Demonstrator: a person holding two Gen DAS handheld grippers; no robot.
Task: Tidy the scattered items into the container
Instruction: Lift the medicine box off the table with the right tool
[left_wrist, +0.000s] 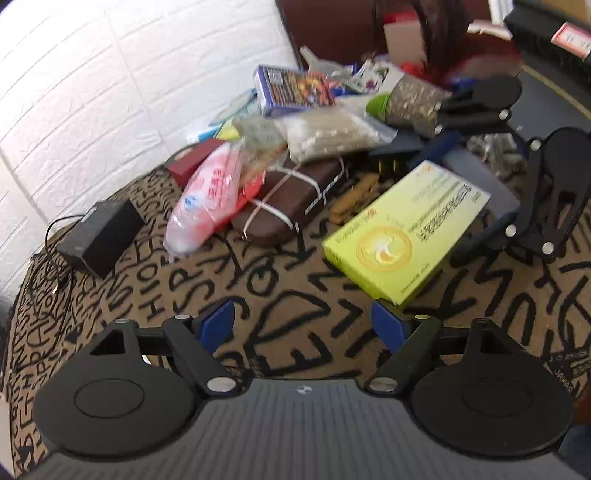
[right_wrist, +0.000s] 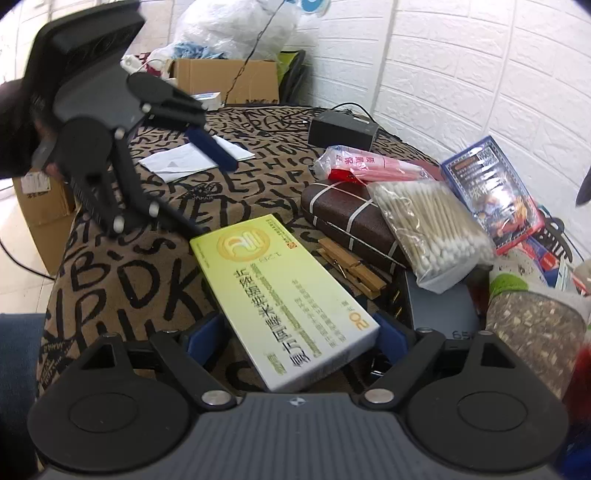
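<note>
A yellow-green medicine box (left_wrist: 406, 229) (right_wrist: 284, 299) lies flat on the patterned tablecloth. My right gripper (right_wrist: 295, 332) is open with a blue finger on each side of the box's near end; whether the pads touch it cannot be told. It shows in the left wrist view (left_wrist: 480, 184) at the box's far end. My left gripper (left_wrist: 306, 325) is open and empty above the cloth, near the box's corner. It shows in the right wrist view (right_wrist: 210, 184). Beyond lie a brown banded case (left_wrist: 291, 199) (right_wrist: 351, 218), a cotton-swab bag (left_wrist: 332, 133) (right_wrist: 432, 225), a pink packet (left_wrist: 210, 199) (right_wrist: 369, 166) and a blue card box (left_wrist: 291, 88) (right_wrist: 491, 192).
A black adapter (left_wrist: 99, 236) (right_wrist: 343, 127) with cable sits by the white brick wall. Wooden clothespins (right_wrist: 351, 269), a speckled sock (right_wrist: 532, 332), a grey box (right_wrist: 443, 314) and white paper (right_wrist: 184, 158) are on the cloth. Cardboard boxes (right_wrist: 225, 79) stand beyond the table.
</note>
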